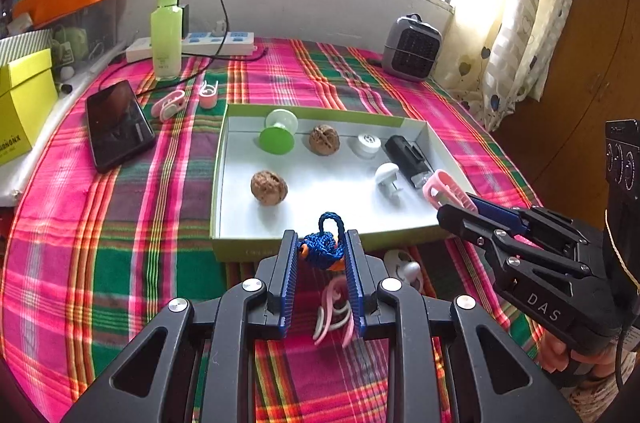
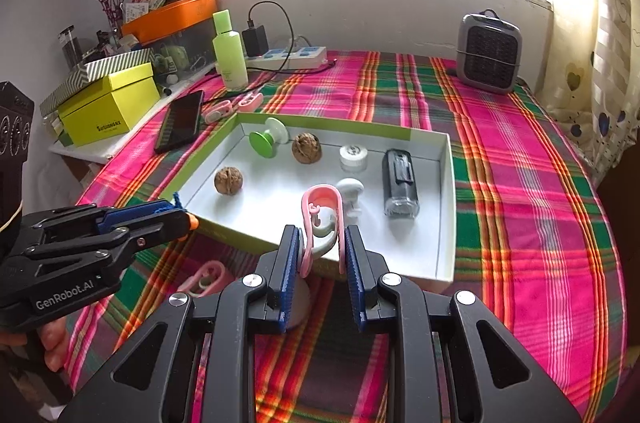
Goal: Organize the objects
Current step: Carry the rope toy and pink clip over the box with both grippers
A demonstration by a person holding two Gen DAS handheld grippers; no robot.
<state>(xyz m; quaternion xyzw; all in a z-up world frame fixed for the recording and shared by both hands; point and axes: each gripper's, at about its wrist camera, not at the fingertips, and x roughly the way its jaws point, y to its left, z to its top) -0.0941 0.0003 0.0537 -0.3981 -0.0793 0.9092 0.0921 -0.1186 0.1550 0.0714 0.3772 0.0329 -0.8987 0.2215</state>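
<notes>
A shallow white tray with green walls (image 1: pixel 224 151) (image 2: pixel 447 223) lies on the plaid cloth. It holds two walnuts (image 1: pixel 269 186) (image 2: pixel 228 180), a green suction cup (image 1: pixel 277 139), a white round cap (image 1: pixel 367 143), a white knob (image 1: pixel 387 175) and a black device (image 1: pixel 408 155). My left gripper (image 1: pixel 322 247) is shut on a blue braided charm with an orange bit (image 1: pixel 320 243), just above the tray's near wall. My right gripper (image 2: pixel 322 247) is shut on a pink and white clip (image 2: pixel 322 215) over the tray's near right edge; the clip also shows in the left wrist view (image 1: pixel 444 189).
A pink clip (image 1: pixel 334 307) (image 2: pixel 206 279) and a white one (image 1: pixel 404 267) lie on the cloth in front of the tray. Two pink clips (image 1: pixel 170 103), a black phone (image 1: pixel 116 123), a green bottle (image 1: pixel 166 31), a power strip (image 1: pixel 224 41), a small heater (image 1: pixel 412 49) and a yellow box (image 2: pixel 110 107) stand behind and to the left.
</notes>
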